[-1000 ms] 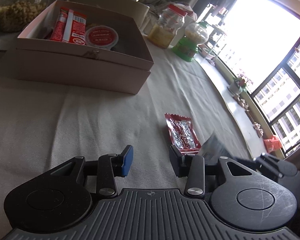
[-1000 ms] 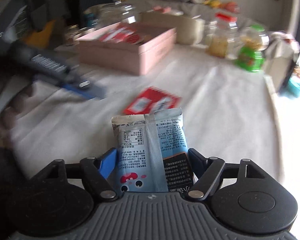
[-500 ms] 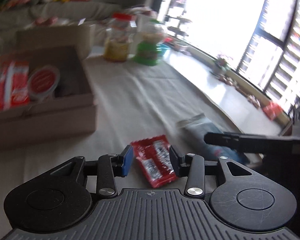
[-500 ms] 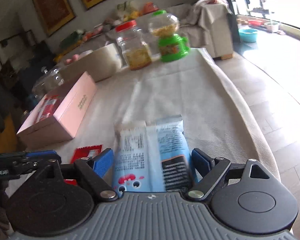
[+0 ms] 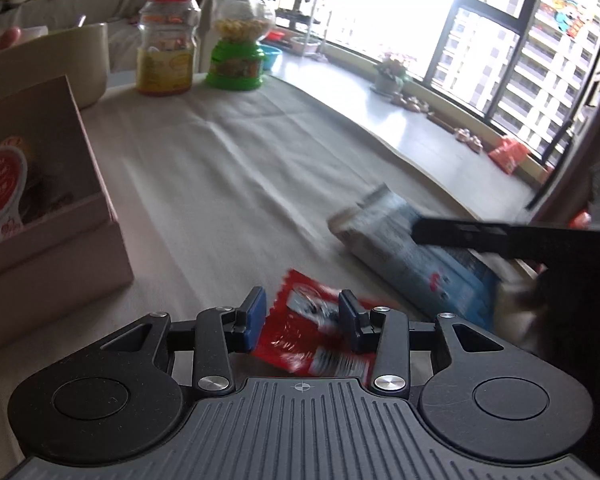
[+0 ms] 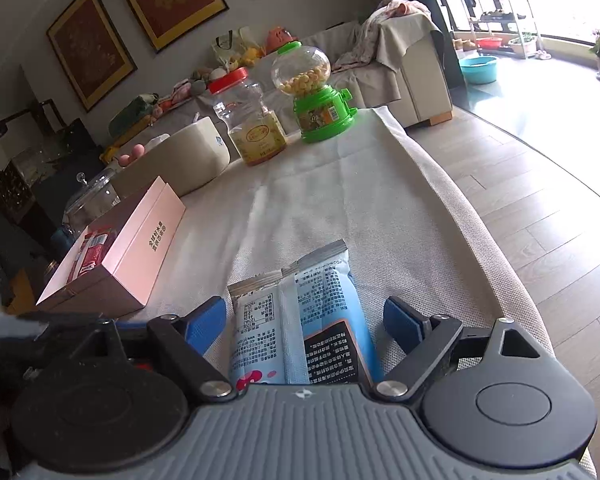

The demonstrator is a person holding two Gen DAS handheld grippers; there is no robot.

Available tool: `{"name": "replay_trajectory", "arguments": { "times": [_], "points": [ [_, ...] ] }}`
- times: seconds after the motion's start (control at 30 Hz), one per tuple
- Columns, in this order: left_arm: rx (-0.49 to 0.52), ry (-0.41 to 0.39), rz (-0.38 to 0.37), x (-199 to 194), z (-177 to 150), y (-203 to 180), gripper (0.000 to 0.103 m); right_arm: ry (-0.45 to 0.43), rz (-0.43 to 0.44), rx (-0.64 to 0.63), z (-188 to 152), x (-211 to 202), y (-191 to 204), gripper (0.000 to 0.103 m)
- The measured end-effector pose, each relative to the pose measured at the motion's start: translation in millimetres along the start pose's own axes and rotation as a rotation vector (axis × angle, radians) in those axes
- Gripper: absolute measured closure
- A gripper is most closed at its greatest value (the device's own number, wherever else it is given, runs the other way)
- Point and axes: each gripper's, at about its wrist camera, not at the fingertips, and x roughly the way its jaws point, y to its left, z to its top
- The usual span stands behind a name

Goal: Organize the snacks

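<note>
Although a red packet and a round red-lidded cup already sit in the pink box (image 5: 52,216), two snacks are left out on the worktop (image 5: 220,168). The left tool (image 5: 302,318) stands open astride the red packet (image 5: 300,336), not yet gripping. The right tool (image 6: 300,320) gapes wide around the blue snack bag (image 6: 300,320), pads clear of its sides.

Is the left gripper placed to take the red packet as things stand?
Probably yes. The left gripper is open with the red packet lying between its fingers on the tablecloth; nothing covers it.
</note>
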Motion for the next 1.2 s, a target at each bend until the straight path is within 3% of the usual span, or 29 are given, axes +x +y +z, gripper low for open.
{"name": "replay_trajectory", "arguments": {
  "times": [0.07,0.23,0.37,0.47,0.6,0.73,0.9,1.2],
  "points": [
    [0.026,0.019,0.006,-9.8,-9.2,-7.6,0.059,0.003,-0.002,-0.008,0.8,2.2,1.9,0.014],
    [0.085,-0.005,0.149,-33.6,-22.9,-30.8,0.059,0.002,-0.002,-0.007,0.2,2.8,3.7,0.014],
    [0.098,-0.020,0.147,-31.6,-23.4,-49.8,0.058,0.002,-0.003,-0.006,0.4,2.7,3.4,0.014],
    [0.172,0.000,0.171,-15.7,-24.3,-67.1,0.058,0.001,-0.004,-0.006,0.4,2.4,2.7,0.014],
    [0.255,-0.003,0.190,-2.6,-27.7,-84.5,0.046,0.001,-0.005,-0.007,0.3,2.5,3.0,0.014],
    [0.239,-0.003,0.160,-2.2,-28.0,-83.2,0.038,0.001,-0.004,-0.005,0.6,2.3,2.3,0.013],
    [0.201,-0.019,0.133,-6.7,-29.5,-78.4,0.039,0.002,0.000,-0.005,0.3,2.8,1.6,0.012],
    [0.188,-0.010,0.194,-16.1,-31.1,-69.4,0.041,0.002,0.005,-0.003,0.6,3.4,1.5,0.011]
  ]
}}
